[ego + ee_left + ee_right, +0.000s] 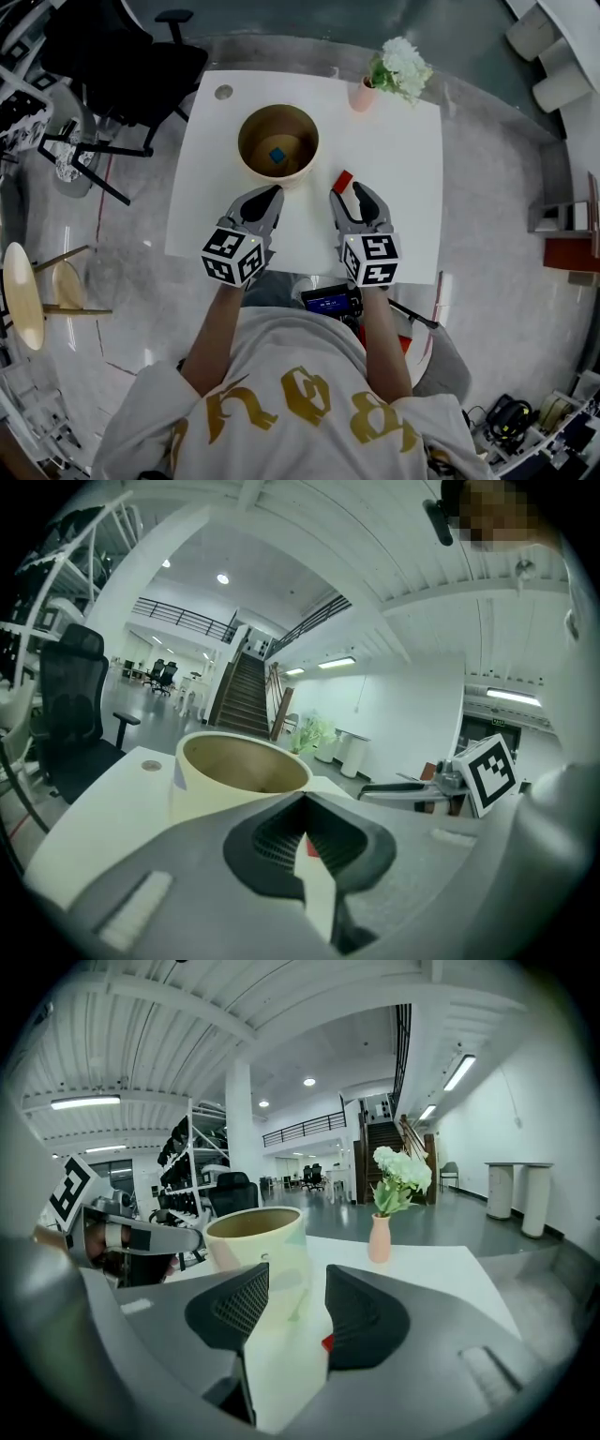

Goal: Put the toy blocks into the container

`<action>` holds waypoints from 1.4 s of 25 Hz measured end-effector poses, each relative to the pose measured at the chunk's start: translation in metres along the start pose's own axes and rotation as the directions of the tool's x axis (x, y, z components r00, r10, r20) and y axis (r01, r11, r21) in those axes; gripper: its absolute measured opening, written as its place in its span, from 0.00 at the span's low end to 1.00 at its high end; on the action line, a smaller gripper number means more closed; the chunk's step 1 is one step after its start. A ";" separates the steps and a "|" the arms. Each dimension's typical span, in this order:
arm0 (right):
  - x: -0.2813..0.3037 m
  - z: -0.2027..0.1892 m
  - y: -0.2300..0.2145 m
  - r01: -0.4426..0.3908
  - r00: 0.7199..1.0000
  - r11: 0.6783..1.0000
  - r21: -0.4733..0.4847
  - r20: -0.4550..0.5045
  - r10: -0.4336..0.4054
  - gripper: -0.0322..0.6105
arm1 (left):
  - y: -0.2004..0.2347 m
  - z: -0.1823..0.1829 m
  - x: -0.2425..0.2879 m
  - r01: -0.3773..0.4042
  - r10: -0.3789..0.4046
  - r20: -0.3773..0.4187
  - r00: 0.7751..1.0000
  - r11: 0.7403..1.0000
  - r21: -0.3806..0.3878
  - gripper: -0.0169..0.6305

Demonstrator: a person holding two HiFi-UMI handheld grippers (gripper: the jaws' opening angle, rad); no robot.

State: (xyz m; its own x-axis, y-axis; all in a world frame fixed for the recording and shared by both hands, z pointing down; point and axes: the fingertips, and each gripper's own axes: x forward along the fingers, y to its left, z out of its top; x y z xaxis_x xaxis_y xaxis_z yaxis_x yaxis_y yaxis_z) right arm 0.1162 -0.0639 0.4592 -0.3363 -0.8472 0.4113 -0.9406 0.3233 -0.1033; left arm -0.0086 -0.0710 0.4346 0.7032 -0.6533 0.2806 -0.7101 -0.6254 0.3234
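Grey left gripper point(302, 803), nearest the operator: what is the jaw condition? (Trainee)

Jaw tips are in contact with each other. Nothing is clamped between the pads. The unit sits over the near part of the white square table point(403, 178) and points toward the container. (Technician)

And the grey right gripper point(296, 1274) beside it? (Trainee)

Jaws stand clearly apart. The pads press on nothing. A small red toy block point(343, 178) lies on the table just ahead of the tips. In the right gripper view it shows at the inner edge of the right-hand jaw; contact cannot be confirmed. (Technician)

Where is the receiving vessel? (Trainee)

The round cream container point(281, 174) with a tan interior stands upright on the table, just beyond the left gripper's tips and to the left of the red toy block. One small blue toy block point(277, 156) rests on its floor. (Technician)

Anything farther out? (Trainee)

A pink vase point(362, 96) holding white flowers point(401, 67) stands at the far table edge, beyond the container and to its right. (Technician)
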 end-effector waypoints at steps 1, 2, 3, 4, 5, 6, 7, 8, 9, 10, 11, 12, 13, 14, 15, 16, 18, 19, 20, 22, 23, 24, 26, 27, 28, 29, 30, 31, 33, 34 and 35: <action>-0.003 -0.003 -0.002 0.007 1.000 1.000 0.005 -0.003 -0.007 0.37 | -0.004 -0.003 0.001 0.009 -0.009 -0.006 1.000 1.000 0.001 0.03; -0.006 -0.006 -0.003 0.014 1.000 1.000 0.011 -0.006 -0.014 0.37 | -0.007 -0.005 0.003 0.017 -0.017 -0.012 1.000 1.000 0.001 0.03; -0.009 -0.008 -0.005 0.021 1.000 1.000 0.016 -0.009 -0.021 0.37 | -0.010 -0.008 0.004 0.025 -0.025 -0.017 1.000 1.000 0.000 0.03; -0.011 -0.011 -0.006 0.027 1.000 0.999 0.021 -0.014 -0.027 0.37 | -0.013 -0.010 0.006 0.032 -0.032 -0.022 0.999 0.999 -0.002 0.03; -0.013 -0.015 -0.008 0.033 0.999 0.999 0.025 -0.019 -0.033 0.37 | -0.015 -0.013 0.007 0.038 -0.038 -0.028 0.999 0.999 -0.004 0.03; -0.014 -0.018 -0.010 0.039 0.999 0.999 0.028 -0.026 -0.038 0.37 | -0.017 -0.016 0.009 0.042 -0.042 -0.035 0.999 0.999 -0.004 0.03; -0.015 -0.022 -0.011 0.043 0.999 0.999 0.033 -0.032 -0.042 0.37 | -0.018 -0.020 0.011 0.044 -0.044 -0.042 0.998 0.999 -0.003 0.03; -0.015 -0.025 -0.013 0.046 0.998 0.998 0.038 -0.039 -0.044 0.37 | -0.019 -0.023 0.012 0.044 -0.044 -0.050 0.998 0.999 -0.002 0.03; -0.015 -0.028 -0.014 0.047 0.998 0.998 0.045 -0.046 -0.045 0.37 | -0.019 -0.025 0.013 0.043 -0.043 -0.057 0.997 0.999 -0.002 0.03; -0.014 -0.031 -0.014 0.049 0.997 0.997 0.052 -0.054 -0.046 0.37 | -0.019 -0.028 0.014 0.041 -0.041 -0.063 0.997 0.999 -0.002 0.03; -0.013 -0.034 -0.015 0.051 0.997 0.997 0.059 -0.062 -0.048 0.37 | -0.019 -0.031 0.015 0.040 -0.040 -0.068 0.997 0.999 -0.003 0.03; -0.012 -0.037 -0.016 0.055 0.996 0.996 0.064 -0.070 -0.050 0.37 | -0.019 -0.034 0.016 0.040 -0.041 -0.071 0.997 0.999 -0.005 0.03; -0.011 -0.039 -0.017 0.059 0.996 0.996 0.068 -0.076 -0.053 0.37 | -0.018 -0.036 0.016 0.041 -0.041 -0.072 0.997 0.999 -0.009 0.03; -0.009 -0.041 -0.019 0.062 0.995 0.995 0.074 -0.080 -0.056 0.37 | -0.017 -0.039 0.017 0.040 -0.041 -0.074 0.996 0.999 -0.015 0.03; -0.007 -0.043 -0.020 0.066 0.995 0.995 0.080 -0.085 -0.059 0.37 | -0.015 -0.041 0.018 0.037 -0.038 -0.077 0.996 0.999 -0.019 0.03; -0.005 -0.045 -0.020 0.069 0.994 0.994 0.087 -0.091 -0.061 0.37 | -0.013 -0.044 0.019 0.031 -0.033 -0.082 0.996 0.999 -0.022 0.03; -0.001 -0.049 -0.022 0.075 0.992 0.992 0.099 -0.107 -0.065 0.37 | -0.009 -0.050 0.020 0.019 -0.021 -0.096 0.995 1.000 -0.023 0.03; 0.002 -0.052 -0.022 0.078 0.991 0.991 0.105 -0.116 -0.066 0.37 | -0.007 -0.053 0.022 0.015 -0.018 -0.104 0.994 1.000 -0.023 0.03; 0.004 -0.054 -0.023 0.082 0.990 0.990 0.111 -0.125 -0.068 0.37 | -0.006 -0.057 0.023 0.014 -0.016 -0.112 0.994 1.000 -0.024 0.03; 0.010 -0.060 -0.025 0.091 0.987 0.988 0.124 -0.142 -0.073 0.37 | -0.005 -0.063 0.028 0.015 -0.019 -0.128 0.992 1.000 -0.025 0.03; 0.013 -0.063 -0.026 0.096 0.986 0.987 0.131 -0.150 -0.076 0.37 | -0.004 -0.067 0.030 0.018 -0.021 -0.136 0.990 1.000 -0.024 0.03; 0.017 -0.066 -0.027 0.100 0.984 0.985 0.137 -0.159 -0.078 0.37 | -0.003 -0.069 0.032 0.020 -0.023 -0.145 0.989 1.000 -0.022 0.03; 0.025 -0.071 -0.029 0.107 0.981 0.983 0.151 -0.176 -0.080 0.38 | -0.001 -0.073 0.036 0.025 -0.027 -0.157 0.987 1.000 -0.018 0.03; 0.028 -0.075 -0.031 0.111 0.979 0.981 0.157 -0.185 -0.081 0.38 | 0.000 -0.075 0.038 0.028 -0.031 -0.161 0.986 0.999 -0.019 0.03; 0.031 -0.078 -0.033 0.117 0.977 0.980 0.162 -0.195 -0.084 0.38 | -0.001 -0.078 0.040 0.031 -0.035 -0.167 0.985 0.999 -0.023 0.03; 0.033 -0.082 -0.036 0.123 0.975 0.978 0.166 -0.204 -0.088 0.39 | -0.001 -0.080 0.042 0.035 -0.039 -0.173 0.984 0.999 -0.026 0.03; 0.036 -0.085 -0.038 0.131 0.972 0.977 0.168 -0.214 -0.093 0.39 | -0.001 -0.082 0.043 0.038 -0.042 -0.179 0.983 0.999 -0.029 0.03; 0.039 -0.088 -0.040 0.138 0.970 0.976 0.170 -0.224 -0.099 0.40 | 0.000 -0.085 0.045 0.039 -0.044 -0.185 0.982 0.999 -0.032 0.03; 0.048 -0.095 -0.044 0.152 0.964 0.973 0.175 -0.242 -0.107 0.41 | 0.005 -0.090 0.047 0.038 -0.045 -0.196 0.980 0.999 -0.037 0.03; 0.052 -0.099 -0.046 0.157 0.962 0.972 0.177 -0.252 -0.110 0.41 | 0.007 -0.092 0.048 0.038 -0.045 -0.201 0.979 0.998 -0.040 0.03; 0.056 -0.103 -0.048 0.162 0.959 0.970 0.180 -0.260 -0.112 0.41 | 0.008 -0.094 0.049 0.038 -0.046 -0.205 0.978 0.998 -0.044 0.03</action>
State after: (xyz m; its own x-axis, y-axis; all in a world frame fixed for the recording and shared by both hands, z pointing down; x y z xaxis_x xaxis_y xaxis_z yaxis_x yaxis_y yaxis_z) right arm 0.1473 -0.0836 0.5808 -0.2051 -0.7390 0.6417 -0.9754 0.1003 -0.1963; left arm 0.0235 -0.0680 0.5363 0.7276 -0.5223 0.4448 -0.6807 -0.6305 0.3730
